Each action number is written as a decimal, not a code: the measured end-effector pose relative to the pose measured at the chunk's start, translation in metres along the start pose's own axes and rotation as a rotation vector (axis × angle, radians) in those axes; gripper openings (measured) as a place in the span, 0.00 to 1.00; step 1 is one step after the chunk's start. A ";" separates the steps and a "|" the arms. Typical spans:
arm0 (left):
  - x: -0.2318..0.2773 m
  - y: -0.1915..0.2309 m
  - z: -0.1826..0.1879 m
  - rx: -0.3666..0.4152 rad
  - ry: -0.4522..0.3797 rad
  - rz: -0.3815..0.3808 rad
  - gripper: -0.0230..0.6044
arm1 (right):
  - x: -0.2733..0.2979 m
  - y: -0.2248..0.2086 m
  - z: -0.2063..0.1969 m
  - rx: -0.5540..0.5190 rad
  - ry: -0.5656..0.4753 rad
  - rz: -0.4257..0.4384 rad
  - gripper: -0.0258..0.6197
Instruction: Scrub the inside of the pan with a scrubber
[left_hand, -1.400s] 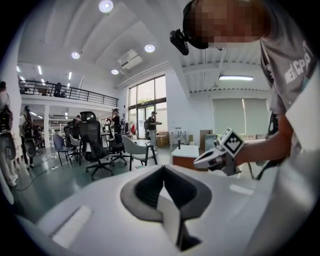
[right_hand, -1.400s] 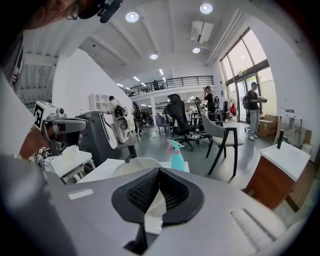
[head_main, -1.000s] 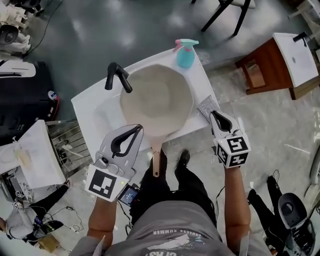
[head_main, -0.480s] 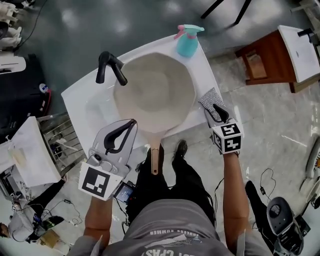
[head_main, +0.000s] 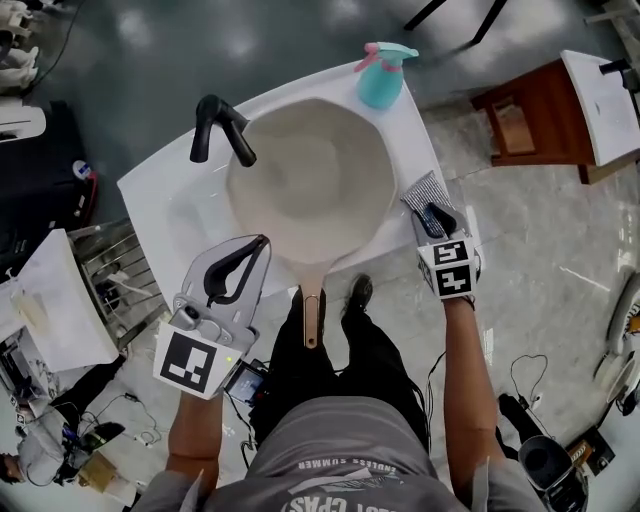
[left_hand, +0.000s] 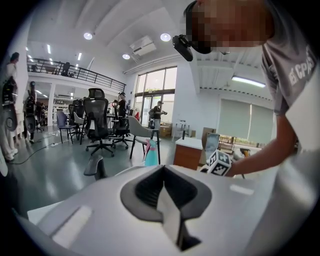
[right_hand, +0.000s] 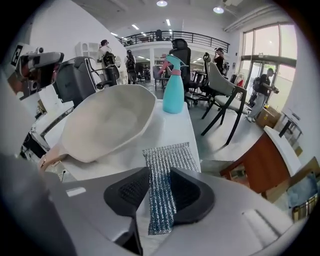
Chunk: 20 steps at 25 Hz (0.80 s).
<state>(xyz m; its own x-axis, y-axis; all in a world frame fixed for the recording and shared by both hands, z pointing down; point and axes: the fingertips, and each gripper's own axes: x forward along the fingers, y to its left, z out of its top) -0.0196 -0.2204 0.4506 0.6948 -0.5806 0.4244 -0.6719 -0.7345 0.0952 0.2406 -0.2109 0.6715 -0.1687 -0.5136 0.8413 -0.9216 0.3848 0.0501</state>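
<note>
Two grippers work at the near edge of the white sink unit (head_main: 160, 215). The left gripper (head_main: 258, 243) hangs just left of the pan handle (head_main: 312, 315) with its jaws together on nothing. It is probably standing by to steady that handle.

The right gripper (head_main: 432, 212) points steeply down over the scrubber (head_main: 424, 192), a silvery woven strip lying flat on the right rim of the unit, just beside the pan (head_main: 310, 180). Its jaws have just been opening and now stand wide, one pad on each side of the strip. Neither pad appears to press on the strip, so this straddle reads as the set-up for a pickup.

The pan sits in the basin with its bowl facing up and its handle projecting over the near edge, which leaves the inside open to reach. The inside is bare, so scrubbing has not begun.

Farther off, the black faucet (head_main: 215, 125) stands at the pan's far left. A teal spray bottle (head_main: 380, 75) occupies the far corner, clear of the working area.
</note>
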 end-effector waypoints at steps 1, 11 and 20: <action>0.000 0.001 0.000 -0.003 -0.002 0.001 0.04 | 0.000 0.000 -0.001 -0.012 0.005 -0.006 0.24; -0.010 0.012 0.000 -0.017 -0.022 0.017 0.04 | -0.001 0.000 0.000 -0.007 0.035 -0.013 0.06; -0.036 0.039 -0.006 -0.049 -0.047 0.067 0.04 | -0.036 0.022 0.082 0.062 -0.175 -0.029 0.05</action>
<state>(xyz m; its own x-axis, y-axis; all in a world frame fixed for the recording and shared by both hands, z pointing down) -0.0726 -0.2259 0.4440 0.6586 -0.6442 0.3890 -0.7279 -0.6764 0.1123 0.1976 -0.2470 0.5977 -0.1954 -0.6513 0.7332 -0.9457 0.3230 0.0350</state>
